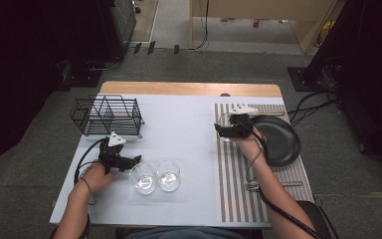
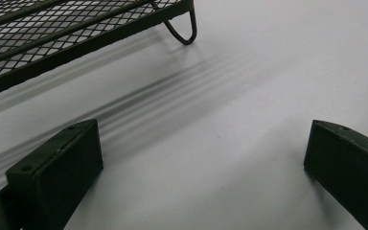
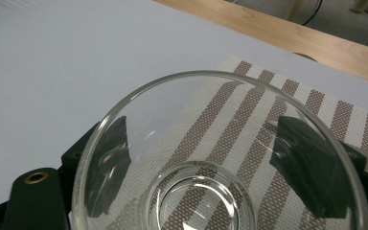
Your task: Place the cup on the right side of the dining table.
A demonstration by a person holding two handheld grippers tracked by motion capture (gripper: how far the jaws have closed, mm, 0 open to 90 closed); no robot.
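Wire rack (image 1: 107, 115) at bench (image 1: 189, 119) rear left; two glasses (image 1: 155, 176) side by side near front centre. Placemat (image 1: 234, 189) on right side, plate (image 1: 276, 139) on its far right part. Third glass (image 3: 220, 158) over placemat, between right tool (image 3: 211, 158) jaws.

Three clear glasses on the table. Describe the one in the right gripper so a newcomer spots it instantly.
Start at the brown-and-white striped placemat on the table's right side, with the black round plate on it. At the mat's far left corner, left of the plate, the right gripper has its black jaws on either side of a clear round drinking glass. The two other clear glasses stand side by side off the mat, by the left gripper.
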